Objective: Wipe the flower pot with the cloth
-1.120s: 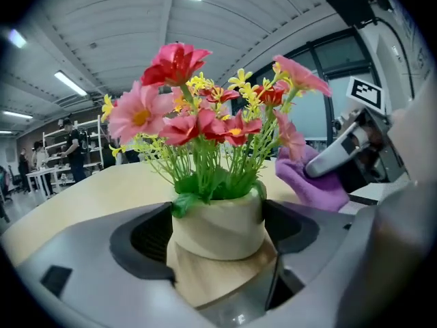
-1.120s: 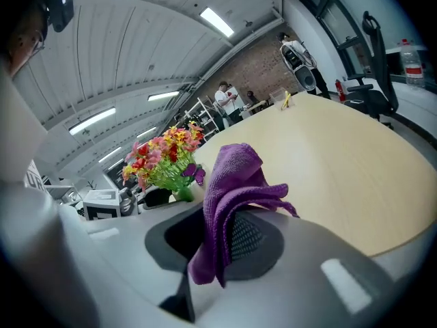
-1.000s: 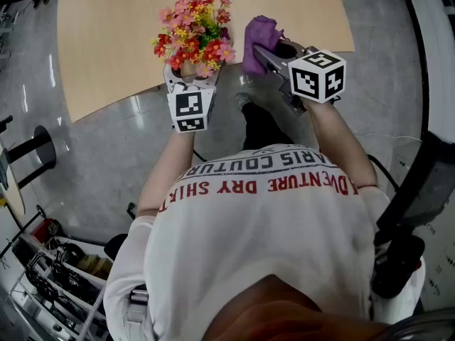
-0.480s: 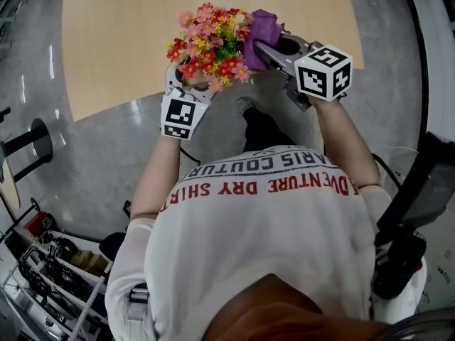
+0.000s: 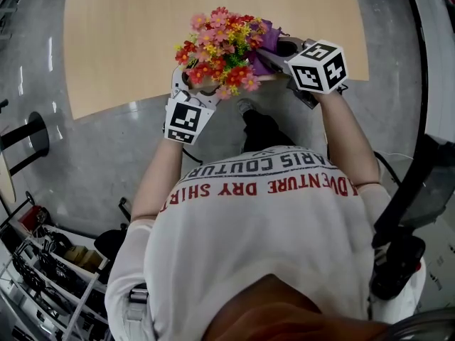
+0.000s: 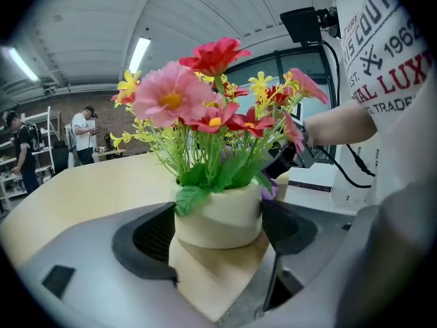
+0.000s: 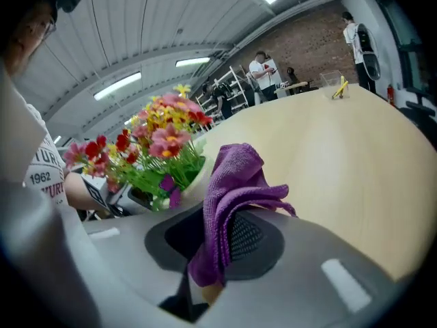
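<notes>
Only close-up: pot (image 6: 222,219) between left pads (image 6: 147,236)

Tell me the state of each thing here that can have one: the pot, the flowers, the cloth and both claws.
flower pot: gripped at its sides, roughly upright
flowers: standing in the flower pot
cloth: bunched, pinched, close to the flowers; whether it touches the pot cannot be told
left claw: closed on the flower pot
right claw: closed on the cloth
</notes>
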A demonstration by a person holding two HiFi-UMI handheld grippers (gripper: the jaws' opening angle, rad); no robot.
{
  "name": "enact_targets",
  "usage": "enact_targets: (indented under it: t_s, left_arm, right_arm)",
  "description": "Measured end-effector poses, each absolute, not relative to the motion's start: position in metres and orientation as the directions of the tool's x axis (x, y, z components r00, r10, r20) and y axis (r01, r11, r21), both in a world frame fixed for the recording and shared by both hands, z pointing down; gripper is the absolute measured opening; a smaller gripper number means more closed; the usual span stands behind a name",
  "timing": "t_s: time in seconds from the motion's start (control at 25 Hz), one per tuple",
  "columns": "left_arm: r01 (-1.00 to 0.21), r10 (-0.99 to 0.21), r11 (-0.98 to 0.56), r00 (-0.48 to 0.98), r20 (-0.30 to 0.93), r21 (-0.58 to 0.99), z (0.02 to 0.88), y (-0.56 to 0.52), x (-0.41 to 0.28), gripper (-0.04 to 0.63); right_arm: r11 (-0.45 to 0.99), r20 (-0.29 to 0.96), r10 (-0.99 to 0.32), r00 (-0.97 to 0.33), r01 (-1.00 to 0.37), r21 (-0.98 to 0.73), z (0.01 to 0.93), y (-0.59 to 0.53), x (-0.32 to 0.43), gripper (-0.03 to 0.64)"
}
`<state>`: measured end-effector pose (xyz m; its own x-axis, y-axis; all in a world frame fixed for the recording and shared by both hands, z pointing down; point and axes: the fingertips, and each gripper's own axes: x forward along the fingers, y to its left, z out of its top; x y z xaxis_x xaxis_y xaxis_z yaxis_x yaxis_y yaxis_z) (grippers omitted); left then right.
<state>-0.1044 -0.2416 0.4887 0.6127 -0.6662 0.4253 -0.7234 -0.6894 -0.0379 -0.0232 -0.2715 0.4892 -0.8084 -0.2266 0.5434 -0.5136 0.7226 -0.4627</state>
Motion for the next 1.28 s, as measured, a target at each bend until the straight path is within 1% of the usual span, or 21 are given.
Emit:
enact_targets:
  t_s: [0.08, 0.2, 0.32, 0.56, 0.64, 0.68, 0.84, 1.0, 1.28]
  left_arm:
    - [-0.722, -0.664, -0.691, 0.613, 0.428, -0.037, 0.492, -0.246, -0.106, 0.403]
    - [-0.717, -0.658, -0.696, 0.614, 0.435, -0.041, 0.492, -0.247, -0.108, 0.404]
    - [-0.717, -0.654, -0.696, 0.613, 0.443, -0.037, 0.49, -0.245, -0.107, 0.405]
    - [-0.777, -0.682, -0.627, 0.58, 0.446, 0.051, 0.491, -0.226, -0.101, 0.412]
    - [-0.826, -0.73, -0.56, 0.528, 0.434, 0.063, 0.487, -0.224, -0.098, 0.45]
    - [-0.856, -0.76, -0.513, 0.487, 0.43, 0.064, 0.486, -0.224, -0.098, 0.457]
    - [-0.946, -0.838, -0.318, 0.31, 0.449, 0.06, 0.485, -0.226, -0.091, 0.459]
    - [-0.979, -0.876, -0.204, 0.191, 0.443, 0.018, 0.487, -0.232, -0.08, 0.459]
    - [-0.998, -0.895, -0.067, 0.069, 0.441, 0.02, 0.502, -0.251, -0.084, 0.457]
  right_arm:
    - [0.732, 0.606, -0.215, -0.766, -0.537, -0.419, 0.505, -0.276, -0.025, 0.043]
    - [0.734, 0.644, -0.214, -0.734, -0.556, -0.39, 0.512, -0.277, -0.026, 0.043]
    - [0.728, 0.643, -0.231, -0.73, -0.568, -0.383, 0.508, -0.275, -0.023, 0.043]
    - [0.662, 0.599, -0.35, -0.72, -0.643, -0.386, 0.496, -0.26, -0.001, 0.043]
    - [0.647, 0.589, -0.376, -0.716, -0.658, -0.386, 0.493, -0.252, 0.007, 0.043]
    - [0.64, 0.585, -0.386, -0.714, -0.663, -0.387, 0.492, -0.248, 0.011, 0.043]
    - [0.605, 0.566, -0.427, -0.705, -0.688, -0.401, 0.489, -0.231, 0.024, 0.043]
    - [0.577, 0.551, -0.453, -0.701, -0.701, -0.418, 0.492, -0.218, 0.036, 0.043]
    - [0.558, 0.543, -0.478, -0.69, -0.716, -0.419, 0.496, -0.207, 0.05, 0.043]
